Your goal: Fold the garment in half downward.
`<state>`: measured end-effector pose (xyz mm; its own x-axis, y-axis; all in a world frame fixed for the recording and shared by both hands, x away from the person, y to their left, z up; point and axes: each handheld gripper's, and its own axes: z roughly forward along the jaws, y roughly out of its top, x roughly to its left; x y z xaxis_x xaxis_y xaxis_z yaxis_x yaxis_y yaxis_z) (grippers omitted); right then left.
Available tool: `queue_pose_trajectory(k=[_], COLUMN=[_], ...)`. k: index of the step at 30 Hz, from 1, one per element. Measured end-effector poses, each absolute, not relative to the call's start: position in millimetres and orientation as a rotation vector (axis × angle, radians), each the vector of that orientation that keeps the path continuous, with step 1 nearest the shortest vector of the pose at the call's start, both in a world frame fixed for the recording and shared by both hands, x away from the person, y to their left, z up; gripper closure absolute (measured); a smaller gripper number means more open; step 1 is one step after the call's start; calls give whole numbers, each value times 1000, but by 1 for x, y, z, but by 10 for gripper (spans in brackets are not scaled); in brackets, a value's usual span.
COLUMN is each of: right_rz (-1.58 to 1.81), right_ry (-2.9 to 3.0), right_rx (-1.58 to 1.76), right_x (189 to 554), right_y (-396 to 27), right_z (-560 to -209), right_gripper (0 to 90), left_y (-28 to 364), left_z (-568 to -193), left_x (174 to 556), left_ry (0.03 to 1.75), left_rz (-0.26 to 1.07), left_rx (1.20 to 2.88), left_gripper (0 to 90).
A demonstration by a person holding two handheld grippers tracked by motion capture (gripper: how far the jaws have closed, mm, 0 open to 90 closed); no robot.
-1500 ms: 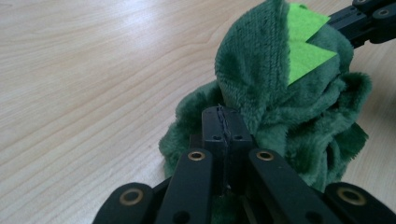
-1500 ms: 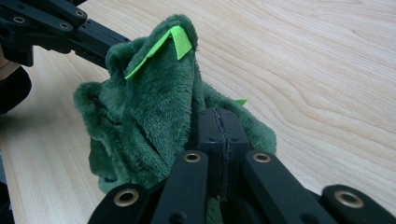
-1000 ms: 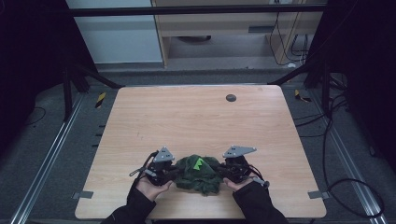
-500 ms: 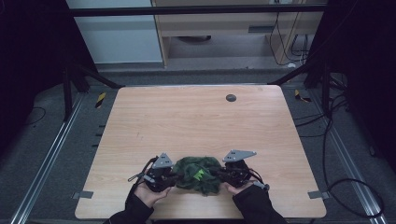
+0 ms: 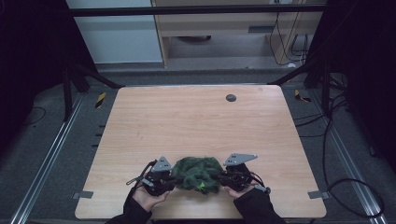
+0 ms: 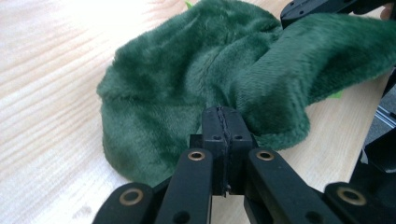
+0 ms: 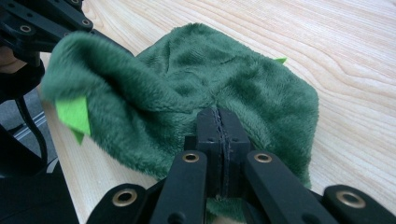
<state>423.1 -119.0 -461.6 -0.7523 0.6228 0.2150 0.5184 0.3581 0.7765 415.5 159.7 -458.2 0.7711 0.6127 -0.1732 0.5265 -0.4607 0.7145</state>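
Here, at the near edge of the wooden table [image 5: 196,121], the left gripper [image 5: 169,179] sat in the person's left hand [image 5: 148,198], its jaws pressed together on the left edge of a green plush cloth [image 5: 200,173]. In the left gripper view the same left gripper [image 6: 224,122] had its two black jaws meeting with only a thin seam between them, and the cloth [image 6: 196,79] was bunched right at their tips, spreading away from them over the tabletop [image 6: 51,84].

The cloth lay crumpled in a low heap between the two tools, touching both, near the middle of the table's near edge. A small bright green tag [image 7: 74,114] stuck out from one fold in the right gripper view.

To the right, the right gripper [image 5: 225,177] was held by the right hand [image 5: 243,190], likewise pinching the cloth at its right edge. In its own view the right gripper [image 7: 222,122] showed jaws clamped together on the plush [image 7: 196,79], which mounded up just beyond them.

Far off, toward the right of the far edge, a small dark round disc [image 5: 230,97] lay on the table, well apart from the cloth.
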Motion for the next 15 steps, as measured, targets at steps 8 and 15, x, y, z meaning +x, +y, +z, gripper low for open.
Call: queue_pose_trajectory(k=[8, 15], right_rz=[1352, 1339], right_ry=[2510, 2534], right_rx=[1051, 1054], right_x=[418, 415], right_y=[-120, -122], right_z=[-464, -467], right_gripper=[884, 876], left_y=[162, 161], left_z=[-461, -464], left_x=[411, 409], left_ry=[853, 867], left_rz=[133, 148], left_rx=[2171, 2196], left_gripper=[897, 897])
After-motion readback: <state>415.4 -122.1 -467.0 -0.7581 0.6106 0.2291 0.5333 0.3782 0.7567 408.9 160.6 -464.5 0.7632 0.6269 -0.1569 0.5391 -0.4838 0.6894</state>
